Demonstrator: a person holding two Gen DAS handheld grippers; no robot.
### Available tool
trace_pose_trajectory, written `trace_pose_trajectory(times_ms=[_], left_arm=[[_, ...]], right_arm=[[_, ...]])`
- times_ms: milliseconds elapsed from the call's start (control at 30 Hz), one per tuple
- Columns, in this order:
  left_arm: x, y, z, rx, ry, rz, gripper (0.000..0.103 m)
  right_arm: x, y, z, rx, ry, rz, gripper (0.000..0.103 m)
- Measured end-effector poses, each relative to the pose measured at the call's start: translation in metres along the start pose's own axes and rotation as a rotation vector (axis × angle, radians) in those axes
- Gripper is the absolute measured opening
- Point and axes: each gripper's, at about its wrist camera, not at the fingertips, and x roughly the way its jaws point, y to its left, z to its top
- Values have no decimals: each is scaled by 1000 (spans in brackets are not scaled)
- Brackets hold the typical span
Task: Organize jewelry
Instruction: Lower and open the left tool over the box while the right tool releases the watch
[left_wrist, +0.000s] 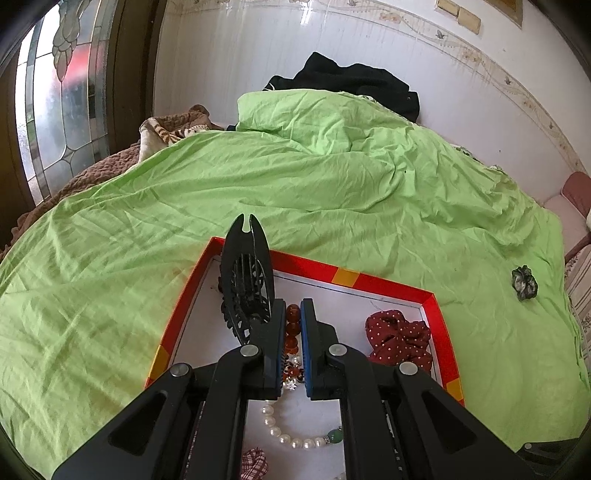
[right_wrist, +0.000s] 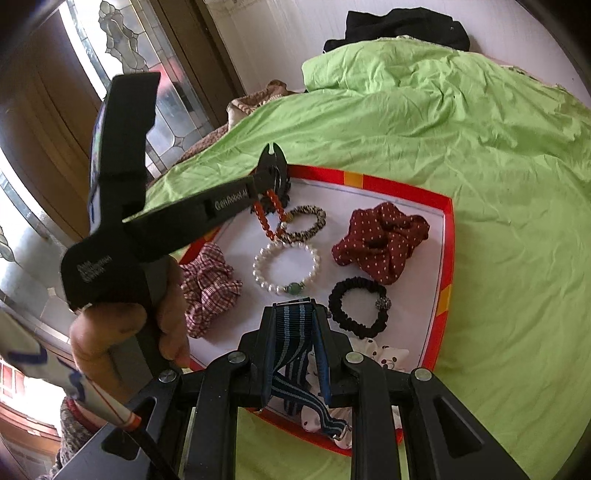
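Note:
A red-rimmed white tray (right_wrist: 445, 258) lies on the green bed. My left gripper (left_wrist: 293, 314) is shut on an amber bead bracelet (left_wrist: 291, 326) and holds it over the tray's far left corner; it shows in the right wrist view (right_wrist: 264, 190) with the bracelet (right_wrist: 275, 214) hanging down. A black hair claw (left_wrist: 245, 280) stands against its left finger. My right gripper (right_wrist: 294, 306) is shut on a blue striped strap (right_wrist: 291, 354) over the tray's near edge. In the tray lie a pearl bracelet (right_wrist: 286, 267), a leopard hair tie (right_wrist: 306, 223), a red dotted scrunchie (right_wrist: 380, 240), a black scrunchie (right_wrist: 356, 308) and a plaid scrunchie (right_wrist: 208, 284).
A dark green scrunchie (left_wrist: 524, 282) lies on the green sheet (left_wrist: 332, 184) right of the tray. A white dotted scrunchie (right_wrist: 384, 356) lies at the tray's near side. Black clothes (left_wrist: 354, 83) sit at the bed's far end. A window (left_wrist: 62, 92) is at the left.

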Motion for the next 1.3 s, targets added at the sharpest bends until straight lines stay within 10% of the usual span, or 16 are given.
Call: trace_pose_trajectory(times_ms=[1300], left_arm=[[21,-8,-16,69,64,65,7]], right_arm=[[25,15,-30,-85,56,-42,22]])
